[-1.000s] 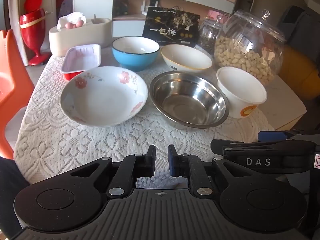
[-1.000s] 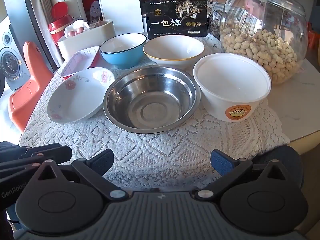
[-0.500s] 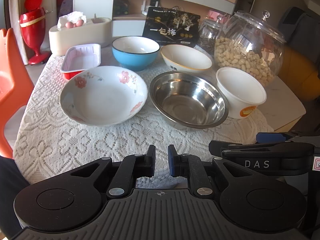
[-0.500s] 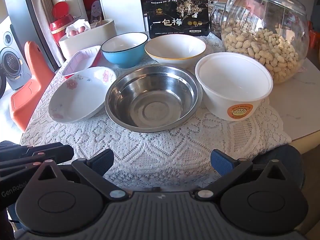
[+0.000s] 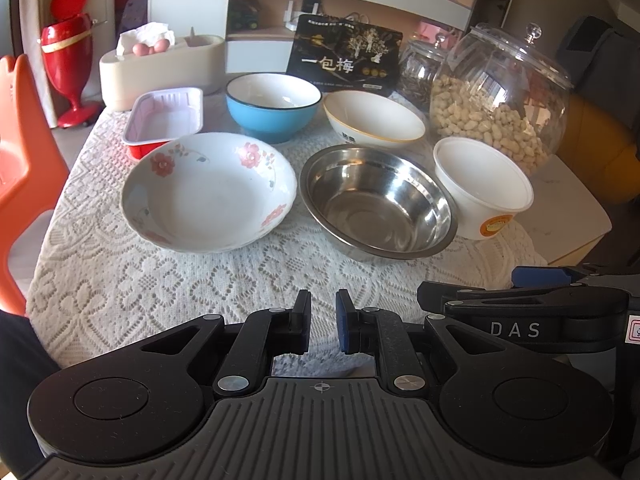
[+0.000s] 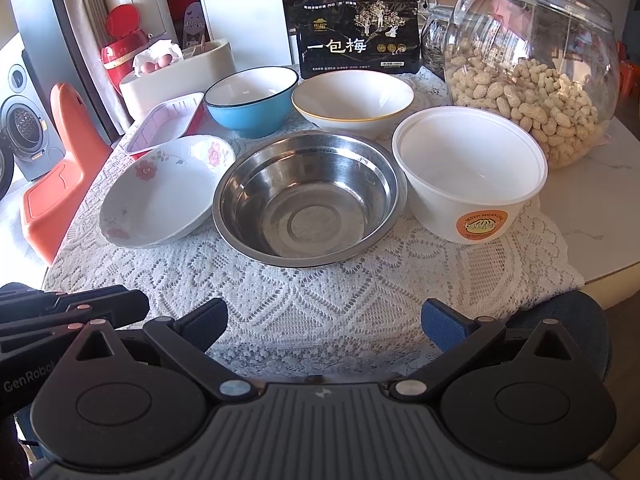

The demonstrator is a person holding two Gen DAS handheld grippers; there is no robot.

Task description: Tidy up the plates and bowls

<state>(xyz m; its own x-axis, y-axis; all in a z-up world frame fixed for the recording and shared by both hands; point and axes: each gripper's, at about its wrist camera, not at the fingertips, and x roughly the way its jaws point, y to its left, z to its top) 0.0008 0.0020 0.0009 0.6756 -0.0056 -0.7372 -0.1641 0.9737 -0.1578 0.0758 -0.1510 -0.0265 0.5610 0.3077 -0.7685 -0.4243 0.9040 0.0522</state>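
Note:
On the lace-covered table stand a flowered white plate [image 5: 208, 192] [image 6: 160, 190], a steel bowl [image 5: 376, 202] [image 6: 306, 196], a white paper bowl with an orange sticker [image 5: 482, 186] [image 6: 468, 172], a blue bowl [image 5: 273, 106] [image 6: 252, 98], a white bowl with a yellow rim [image 5: 372, 120] [image 6: 352, 102] and a red-and-white tray [image 5: 164, 118] [image 6: 166, 124]. My left gripper [image 5: 323, 326] hangs over the table's near edge, its jaws nearly together and empty. My right gripper [image 6: 324, 322] is open wide and empty, in front of the steel bowl.
A big glass jar of peanuts [image 6: 532, 68] and a smaller jar [image 5: 422, 66] stand at the back right, next to a black box [image 6: 358, 42]. A cream holder with eggs [image 5: 160, 66] stands at the back left. An orange chair [image 5: 24, 160] is left of the table.
Both grippers have drifted slightly; the bowls sit a little lower and nearer in the right wrist view. Nothing on the table has moved.

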